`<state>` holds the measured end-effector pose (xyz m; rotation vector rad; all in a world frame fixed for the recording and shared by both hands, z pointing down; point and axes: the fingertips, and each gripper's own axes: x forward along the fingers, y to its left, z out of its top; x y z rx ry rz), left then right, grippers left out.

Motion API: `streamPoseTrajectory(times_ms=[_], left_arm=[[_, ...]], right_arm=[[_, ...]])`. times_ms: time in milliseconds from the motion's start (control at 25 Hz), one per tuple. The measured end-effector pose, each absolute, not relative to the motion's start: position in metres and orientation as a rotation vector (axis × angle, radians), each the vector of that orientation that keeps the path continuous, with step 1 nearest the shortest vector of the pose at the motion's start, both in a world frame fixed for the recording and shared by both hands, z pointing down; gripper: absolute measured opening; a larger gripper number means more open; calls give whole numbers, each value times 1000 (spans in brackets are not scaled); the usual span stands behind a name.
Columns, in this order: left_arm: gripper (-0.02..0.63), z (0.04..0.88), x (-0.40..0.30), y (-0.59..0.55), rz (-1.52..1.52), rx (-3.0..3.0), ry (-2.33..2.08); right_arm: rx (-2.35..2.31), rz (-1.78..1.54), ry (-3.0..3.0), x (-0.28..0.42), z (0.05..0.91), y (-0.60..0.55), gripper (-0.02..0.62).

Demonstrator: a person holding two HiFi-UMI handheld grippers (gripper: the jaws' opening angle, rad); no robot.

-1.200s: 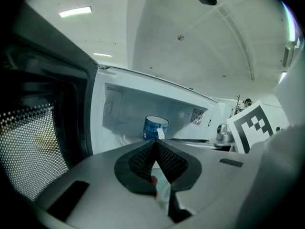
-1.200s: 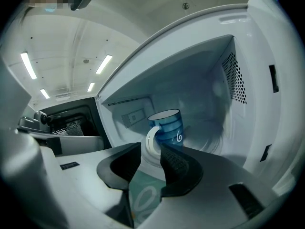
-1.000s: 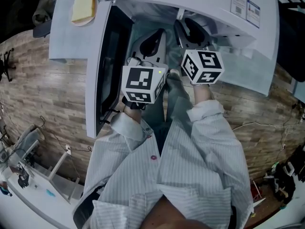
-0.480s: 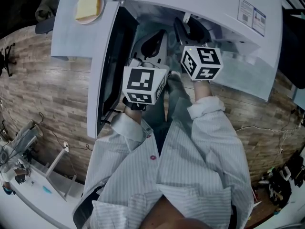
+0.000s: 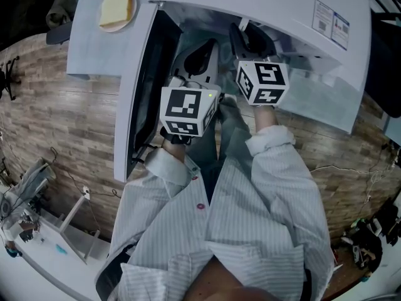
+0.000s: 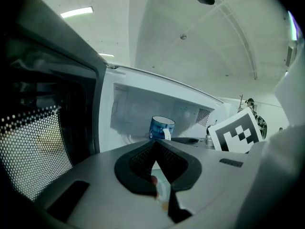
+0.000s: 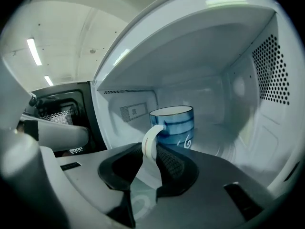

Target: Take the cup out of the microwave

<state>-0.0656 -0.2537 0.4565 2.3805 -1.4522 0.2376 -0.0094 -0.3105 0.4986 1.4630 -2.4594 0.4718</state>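
Right claw (image 7: 153, 149) had just been closing, gripped the cup (image 7: 177, 124) by its handle (image 7: 148, 144), inside the microwave (image 7: 224, 51), left claw (image 6: 155, 144) closed and empty, near the open door (image 6: 43, 142)

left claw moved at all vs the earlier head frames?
No. The left claw has not shifted: in the head view its marker cube sits at the same spot beside the open microwave door as before.

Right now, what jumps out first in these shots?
The blue cup inside the open microwave, its white handle in the right claw, whose jaws have just been closing onto it. The left claw is shut and empty, nearer the door. A yellow slice lies at the head view's top left.
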Motion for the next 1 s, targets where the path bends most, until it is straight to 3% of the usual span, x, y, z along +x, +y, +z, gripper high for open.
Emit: streamPoseTrajectory(times_ms=[1000], left_arm=[[9,444,-63,-253,208,2388,-1472]], right_arm=[[1424,328,-2465,-8,479,-293,78]])
